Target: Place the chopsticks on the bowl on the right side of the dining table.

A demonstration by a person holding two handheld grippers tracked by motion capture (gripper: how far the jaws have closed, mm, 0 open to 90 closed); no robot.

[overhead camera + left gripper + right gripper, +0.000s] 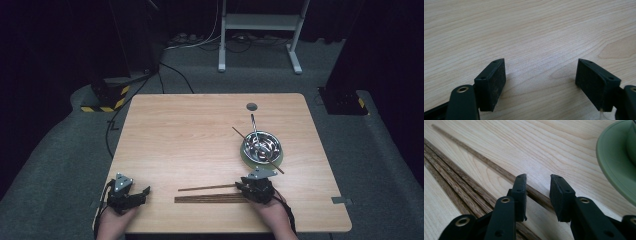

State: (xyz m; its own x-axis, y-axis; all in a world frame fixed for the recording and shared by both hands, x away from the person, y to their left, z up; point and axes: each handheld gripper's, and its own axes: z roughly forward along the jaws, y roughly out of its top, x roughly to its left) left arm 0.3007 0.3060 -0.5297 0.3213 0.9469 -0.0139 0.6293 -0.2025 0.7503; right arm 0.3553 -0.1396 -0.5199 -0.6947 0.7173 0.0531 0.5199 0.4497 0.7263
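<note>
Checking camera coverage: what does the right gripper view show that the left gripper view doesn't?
Right gripper view: the right tongs, jaws apart with a single chopstick running between them on the wood, a row of chopsticks to their left, and a green plate at the right edge. Left gripper view: the left tongs, jaws wide apart with nothing between them. Both: the light wooden table.

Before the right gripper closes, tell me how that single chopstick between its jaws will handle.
The single chopstick looks thin, wooden and straight, so probably stiff and light. Lying flat on the table, it may roll or skid aside. The right gripper straddles it near one end, so it may droop when lifted.
</note>
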